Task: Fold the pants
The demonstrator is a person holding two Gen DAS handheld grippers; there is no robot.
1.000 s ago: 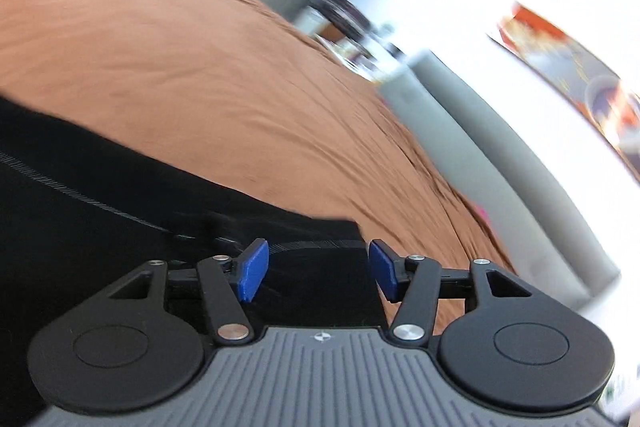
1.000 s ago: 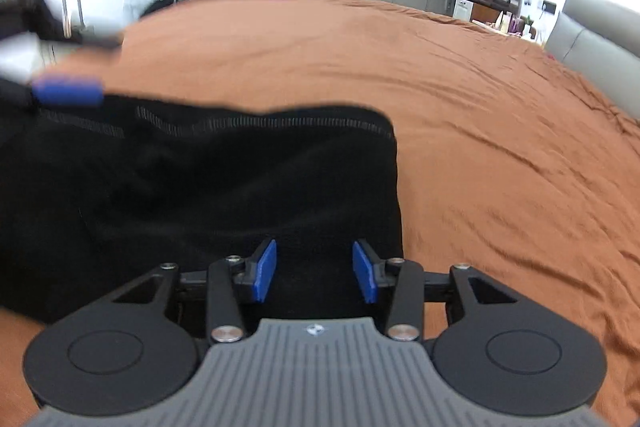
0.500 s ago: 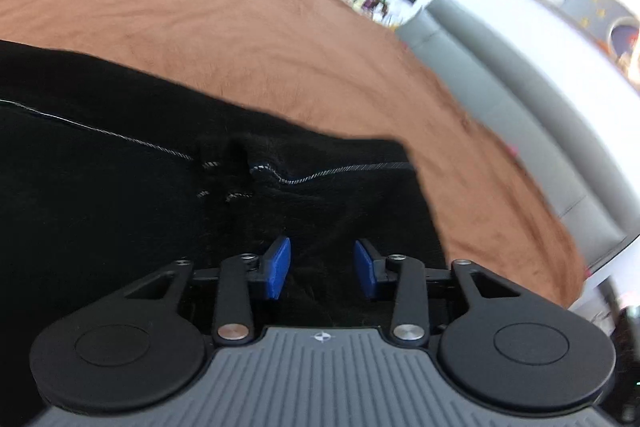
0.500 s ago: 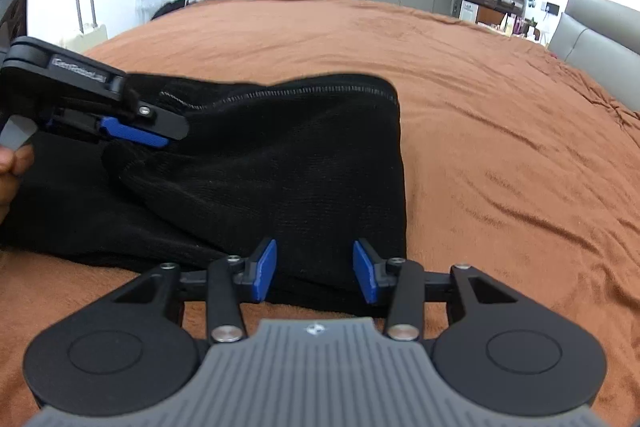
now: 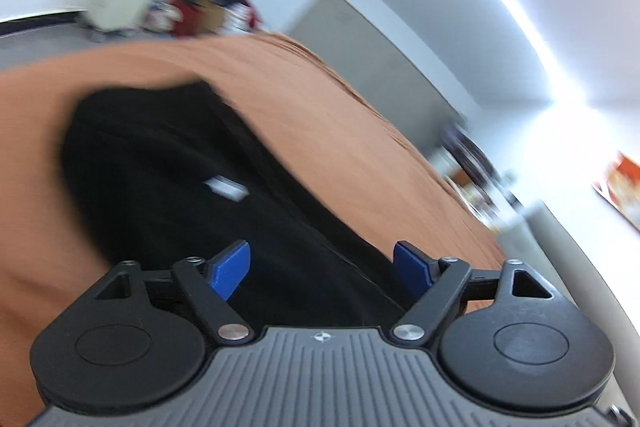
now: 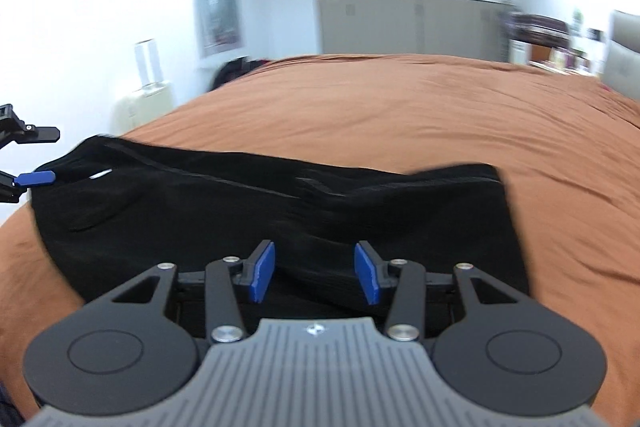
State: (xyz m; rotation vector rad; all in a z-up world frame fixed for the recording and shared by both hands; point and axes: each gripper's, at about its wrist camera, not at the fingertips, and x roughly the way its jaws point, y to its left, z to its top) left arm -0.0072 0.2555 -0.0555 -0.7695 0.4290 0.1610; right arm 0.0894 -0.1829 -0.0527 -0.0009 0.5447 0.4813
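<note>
Pants point(image 6: 280, 223): black, lying in a broad, flattened bundle on the bed point(image 6: 440, 115), which is covered in a rust-brown spread; a stitched seam runs across the upper layer, and a small pale tag point(image 5: 226, 187) shows on the cloth in the left wrist view.

Left tongs point(image 5: 322, 269): released, blue pads set wide apart with nothing between them, poised over one edge of the cloth. The view is tilted and blurred. The right wrist view shows the same tongs point(image 6: 34, 179) at the far left end of the garment, one blue pad close to the fabric; contact cannot be told.

Right tongs point(image 6: 315, 275): released, pads apart and empty, held just above the near edge of the garment, pointing across it toward the wardrobe point(image 6: 408, 23).

Step in hand: judged as the pause between folds; the cloth appears already doubled at least once, and both tongs are free of it.

Next move calls for: each pair of tongs to settle on a corner or edge at its own end, pinch through all layers, then lift and carry that edge over evenly so the layers do not slide apart.

Risk: a pinch taking only the top layer would drag the fold open.
</note>
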